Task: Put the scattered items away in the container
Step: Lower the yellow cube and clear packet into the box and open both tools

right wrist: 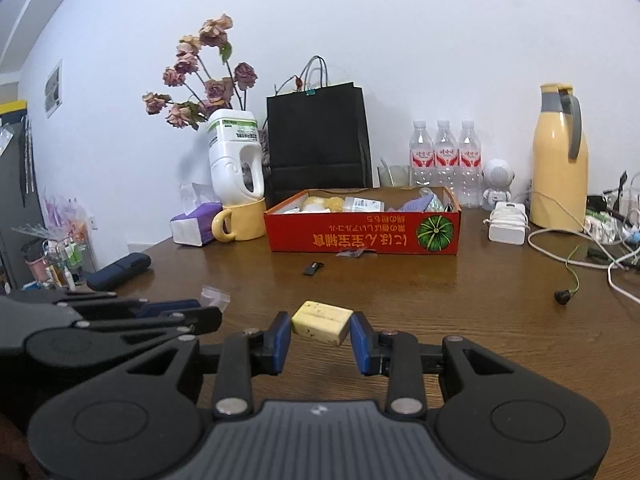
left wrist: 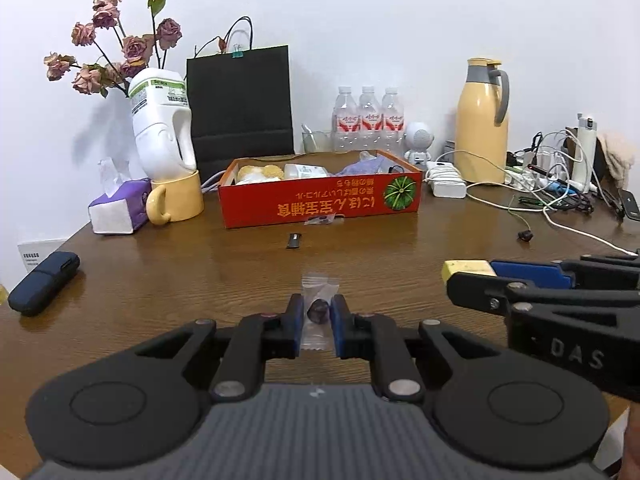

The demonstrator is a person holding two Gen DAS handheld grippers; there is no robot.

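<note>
My left gripper (left wrist: 317, 312) is shut on a clear-wrapped dark candy (left wrist: 318, 310), held above the wooden table. Over the table's front, my right gripper (right wrist: 320, 326) is shut on a pale yellow eraser block (right wrist: 322, 322); that block (left wrist: 466, 269) also shows at the right of the left wrist view. The red cardboard box (left wrist: 320, 202) (right wrist: 362, 236) stands at the back middle with several items inside. On the table in front of it lie a small black stick (left wrist: 293, 240) (right wrist: 313, 268) and another wrapped candy (left wrist: 323, 221) (right wrist: 354, 253).
A dark blue case (left wrist: 44, 282) lies at the left. A yellow mug (left wrist: 176, 200), tissue pack (left wrist: 118, 210), white jug with dried roses, black bag (left wrist: 240, 112), water bottles (left wrist: 368, 118), yellow thermos (left wrist: 482, 120) and tangled cables (left wrist: 560, 192) line the back and right.
</note>
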